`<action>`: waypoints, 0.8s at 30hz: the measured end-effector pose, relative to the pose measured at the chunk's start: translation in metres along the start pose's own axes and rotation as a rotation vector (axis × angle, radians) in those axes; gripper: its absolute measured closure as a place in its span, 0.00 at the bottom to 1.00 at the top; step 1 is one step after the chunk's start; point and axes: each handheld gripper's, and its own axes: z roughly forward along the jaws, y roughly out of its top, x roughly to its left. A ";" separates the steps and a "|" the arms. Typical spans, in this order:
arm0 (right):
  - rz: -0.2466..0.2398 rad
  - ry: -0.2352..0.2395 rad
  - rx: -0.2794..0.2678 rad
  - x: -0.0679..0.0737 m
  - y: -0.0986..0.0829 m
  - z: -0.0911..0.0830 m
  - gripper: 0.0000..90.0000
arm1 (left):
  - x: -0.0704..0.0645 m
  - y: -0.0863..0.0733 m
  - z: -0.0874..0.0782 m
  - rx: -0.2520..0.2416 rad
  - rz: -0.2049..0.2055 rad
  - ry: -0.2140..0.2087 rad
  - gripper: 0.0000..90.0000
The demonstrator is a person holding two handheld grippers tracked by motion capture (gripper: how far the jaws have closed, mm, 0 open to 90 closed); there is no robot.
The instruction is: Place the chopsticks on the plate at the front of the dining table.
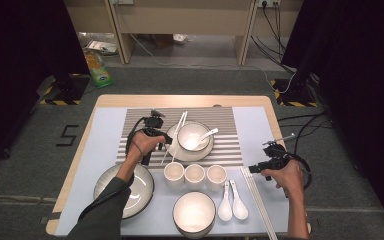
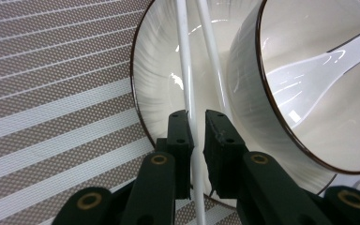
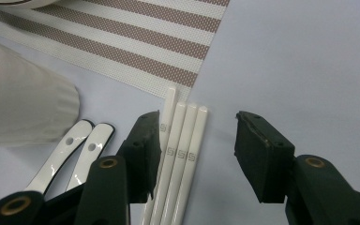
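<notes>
Pinching one white chopstick [image 2: 187,93] between nearly closed jaws, the left claw [image 2: 196,136] works at the plate [image 2: 152,89] under the bowl [image 2: 248,89] on the striped mat [image 2: 51,93]. The right claw [image 3: 198,140] hovers wide open, holding nothing, over spare chopsticks [image 3: 180,154] on the table [image 3: 300,56]. Setting the held stick down seems the step in hand; next, a careful release.

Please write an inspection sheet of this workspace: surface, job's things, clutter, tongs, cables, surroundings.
Surface: wooden table with striped mat.
Job's things: white chopstick on the plate beside the bowl; four chopsticks lying by the right tongs.
Clutter: three cups, two spoons, grey plate, front bowl.
Tongs: left tongs shut on chopstick; right tongs open.
Cables: black cable at right tongs.
Surroundings: green bag on floor.
</notes>
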 end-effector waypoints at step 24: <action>0.019 -0.132 0.064 -0.013 -0.015 0.015 0.55 | -0.003 -0.024 -0.002 0.091 0.119 0.073 0.88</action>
